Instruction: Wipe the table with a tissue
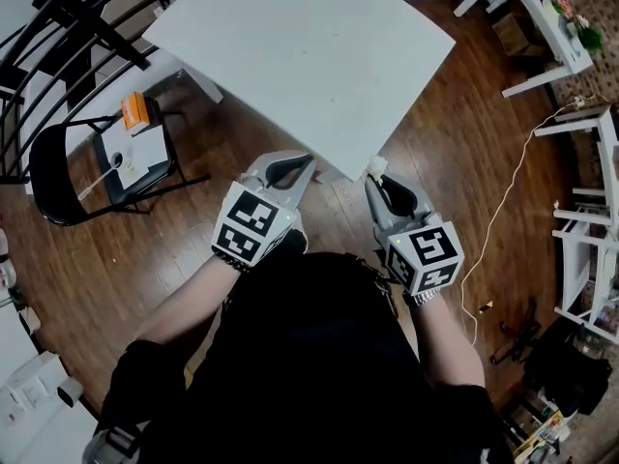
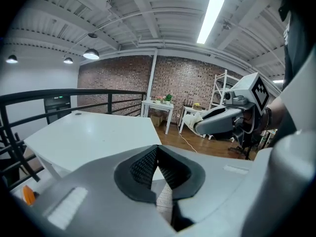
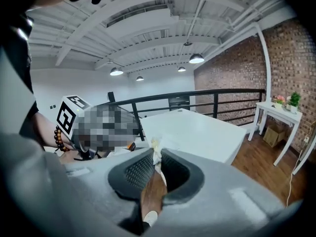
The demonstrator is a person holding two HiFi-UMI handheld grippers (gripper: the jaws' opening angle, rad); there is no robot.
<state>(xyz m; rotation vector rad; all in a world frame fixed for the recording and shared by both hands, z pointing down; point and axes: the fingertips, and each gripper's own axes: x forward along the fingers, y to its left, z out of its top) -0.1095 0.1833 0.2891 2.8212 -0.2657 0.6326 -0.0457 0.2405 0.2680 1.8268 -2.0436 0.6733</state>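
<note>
Hovering at the desk's near corner, the right gripper has its fingers clenched on the tissue, right at the edge. Left gripper beside it: fingers pressed together, empty. Chair with an orange box stands left, a cable trails across the floor. Most of the tissue is hidden in the grip.

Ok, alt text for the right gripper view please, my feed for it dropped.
The right gripper has its jaws shut on a small white tissue, held up in front of a white table. Behind the table runs a black railing, with a brick wall at right.
</note>
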